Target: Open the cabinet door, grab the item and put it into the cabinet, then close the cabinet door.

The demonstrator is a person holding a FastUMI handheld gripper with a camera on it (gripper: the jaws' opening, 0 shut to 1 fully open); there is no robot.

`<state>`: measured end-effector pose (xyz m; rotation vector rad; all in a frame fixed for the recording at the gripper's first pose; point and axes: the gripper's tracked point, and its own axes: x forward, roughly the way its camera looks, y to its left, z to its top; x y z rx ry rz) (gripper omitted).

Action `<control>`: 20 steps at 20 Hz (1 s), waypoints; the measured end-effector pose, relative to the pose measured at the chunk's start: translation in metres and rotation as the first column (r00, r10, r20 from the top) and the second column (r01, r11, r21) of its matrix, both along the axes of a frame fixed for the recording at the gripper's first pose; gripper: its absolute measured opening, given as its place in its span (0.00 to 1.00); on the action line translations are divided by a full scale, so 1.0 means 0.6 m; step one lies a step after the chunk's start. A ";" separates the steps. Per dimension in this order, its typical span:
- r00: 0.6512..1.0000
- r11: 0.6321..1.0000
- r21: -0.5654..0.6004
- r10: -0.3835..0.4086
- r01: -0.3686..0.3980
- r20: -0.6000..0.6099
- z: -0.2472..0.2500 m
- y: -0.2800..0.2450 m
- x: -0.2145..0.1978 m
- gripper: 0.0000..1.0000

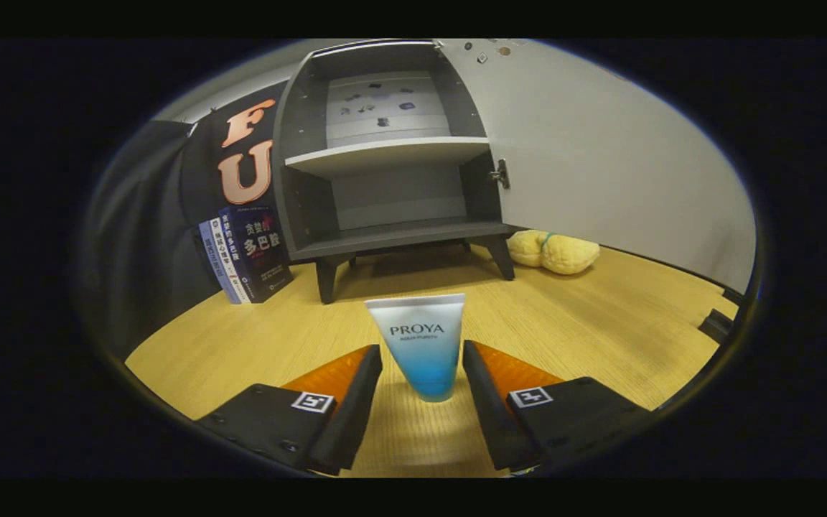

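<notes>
- Your gripper [422,373] is spread wide, one finger on each side of the tube [421,343] and neither touching it.
- That tube stands upright on its cap on the wooden bench [600,323], in front of the cabinet [385,158].
- Behind the tube, the cabinet's door [586,158] is swung open to its right, and both shelves are bare.
- Left of the cabinet a few books [248,255] lean; to its right lies a yellow plush toy [553,251].
</notes>
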<state>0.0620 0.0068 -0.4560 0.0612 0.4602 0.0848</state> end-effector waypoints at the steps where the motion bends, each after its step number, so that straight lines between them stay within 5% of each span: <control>1: 1.000 1.000 -0.007 -0.008 0.008 -0.006 -0.004 -0.006 0.002 0.69; 5: 0.999 1.000 0.011 -0.019 0.019 -0.039 0.000 -0.002 0.002 0.55; 20: 0.996 0.997 0.017 0.070 -0.071 0.056 0.265 0.066 0.089 0.55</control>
